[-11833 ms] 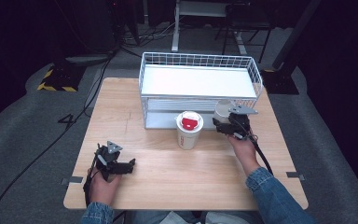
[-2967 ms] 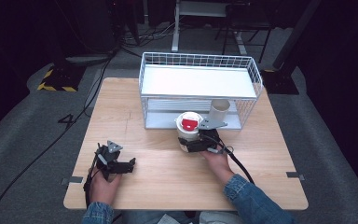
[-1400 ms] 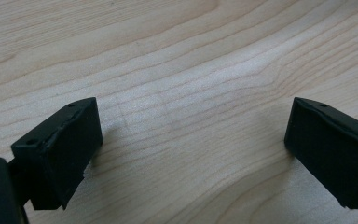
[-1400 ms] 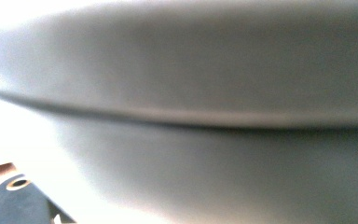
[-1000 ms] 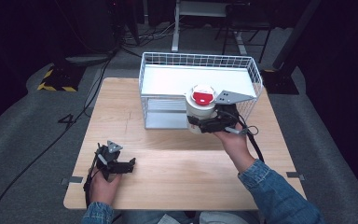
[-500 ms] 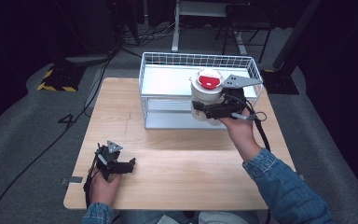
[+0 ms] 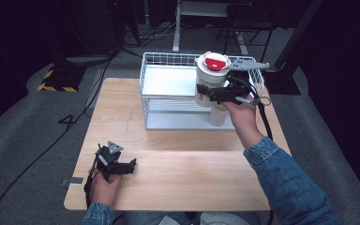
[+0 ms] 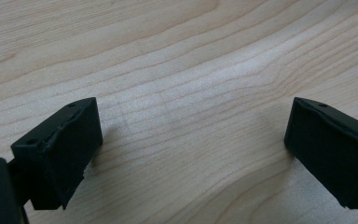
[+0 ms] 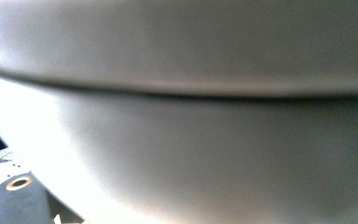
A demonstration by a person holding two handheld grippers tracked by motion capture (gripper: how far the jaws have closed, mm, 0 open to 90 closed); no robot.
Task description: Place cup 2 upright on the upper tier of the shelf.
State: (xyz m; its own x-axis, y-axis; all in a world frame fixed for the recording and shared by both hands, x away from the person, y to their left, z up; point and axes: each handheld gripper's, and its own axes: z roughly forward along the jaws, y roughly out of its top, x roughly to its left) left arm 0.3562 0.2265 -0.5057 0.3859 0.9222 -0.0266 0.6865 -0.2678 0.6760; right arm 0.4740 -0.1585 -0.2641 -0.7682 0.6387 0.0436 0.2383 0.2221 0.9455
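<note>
The right gripper (image 7: 214, 95) clasps a white cup with a red lid (image 7: 210, 79) by its side wall, and the cup stands upright in the grip, lifted off the table (image 7: 178, 154) and held over the right part of the white wire basket (image 7: 168, 86), level with the basket's top rim. In the right gripper view the cup's pale wall (image 9: 214, 140) presses right up against the camera, blurred. Directly below the held cup, at the basket's front right corner, a second white cup (image 7: 219, 117) without a lid stands on the table, partly hidden behind the right hand (image 7: 241, 117). The left gripper (image 7: 122, 166) rests on the table well in front of the basket, toward its left, with its jaws spread wide apart and bare wood between them, as the left gripper view shows (image 8: 191, 140). Counted: two cups, one lidded and held, one unlidded and standing; one red lid; one wire basket; one wooden table; two grippers, each in one hand.
</note>
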